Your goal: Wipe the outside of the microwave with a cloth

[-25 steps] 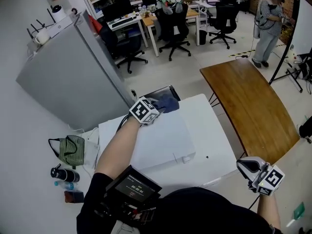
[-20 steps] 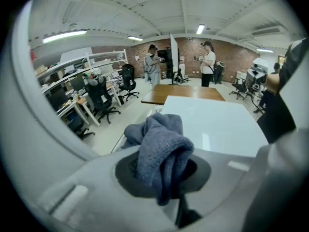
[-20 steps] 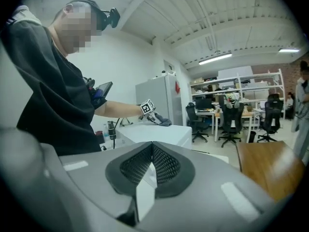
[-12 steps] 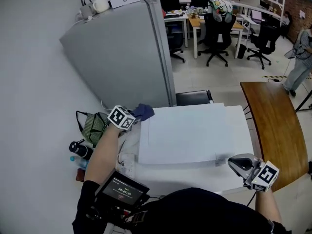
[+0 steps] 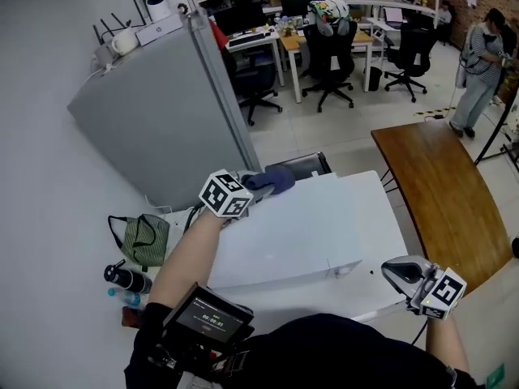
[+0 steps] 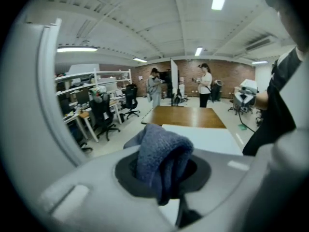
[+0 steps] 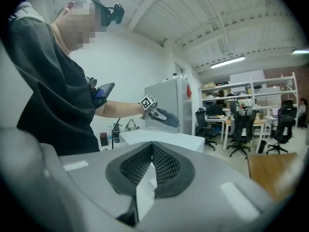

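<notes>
The white microwave lies below me in the head view, on a white table. My left gripper is shut on a dark blue cloth and holds it at the microwave's rear left edge. In the left gripper view the cloth bulges out between the jaws of the left gripper. My right gripper hangs off the table's front right corner, shut, with nothing in it. In the right gripper view the mesh pads of the right gripper meet; beyond them are the left gripper, the cloth and the microwave top.
A tall grey fridge stands behind the microwave at the left. A brown wooden table runs along the right. A green bag and bottles lie on the floor at the left. Office chairs and a standing person are further back.
The left gripper with the cloth went out to the microwave's rear left corner and has come back a little along the rear edge. The head view swung. The right gripper stays near the front right.
</notes>
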The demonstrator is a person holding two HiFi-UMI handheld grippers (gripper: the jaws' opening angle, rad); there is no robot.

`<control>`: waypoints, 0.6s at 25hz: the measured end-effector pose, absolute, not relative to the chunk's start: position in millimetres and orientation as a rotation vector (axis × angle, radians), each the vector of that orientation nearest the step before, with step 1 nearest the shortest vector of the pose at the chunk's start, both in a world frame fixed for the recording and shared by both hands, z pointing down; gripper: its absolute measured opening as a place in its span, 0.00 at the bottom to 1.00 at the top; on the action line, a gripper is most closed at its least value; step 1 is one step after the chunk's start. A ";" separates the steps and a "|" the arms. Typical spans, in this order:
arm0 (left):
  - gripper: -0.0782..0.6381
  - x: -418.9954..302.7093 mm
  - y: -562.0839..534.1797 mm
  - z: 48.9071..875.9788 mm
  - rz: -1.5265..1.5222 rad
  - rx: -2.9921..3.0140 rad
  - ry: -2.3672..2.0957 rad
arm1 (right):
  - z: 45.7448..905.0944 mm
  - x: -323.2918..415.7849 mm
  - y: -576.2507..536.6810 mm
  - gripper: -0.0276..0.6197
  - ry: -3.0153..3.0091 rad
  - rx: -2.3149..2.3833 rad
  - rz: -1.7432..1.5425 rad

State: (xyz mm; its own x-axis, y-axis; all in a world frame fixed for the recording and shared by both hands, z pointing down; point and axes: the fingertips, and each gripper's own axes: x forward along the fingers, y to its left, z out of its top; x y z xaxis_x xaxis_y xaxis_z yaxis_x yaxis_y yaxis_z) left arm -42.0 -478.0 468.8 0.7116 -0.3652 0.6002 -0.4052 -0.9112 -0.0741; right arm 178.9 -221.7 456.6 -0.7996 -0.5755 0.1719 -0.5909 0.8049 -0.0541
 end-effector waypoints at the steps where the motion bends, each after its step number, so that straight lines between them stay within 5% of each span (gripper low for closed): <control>1: 0.19 -2.3 -475.7 473.8 0.987 2.874 -0.567 | 457.8 202.3 -218.3 0.05 -2.826 0.981 0.169; 7: 0.19 137.7 -464.3 544.8 1.267 2.893 -0.265 | 465.7 293.8 -202.0 0.05 -2.724 1.216 0.226; 15: 0.19 27.1 -470.2 556.9 1.315 2.773 -0.396 | 466.0 253.2 -218.6 0.05 -2.755 1.099 0.208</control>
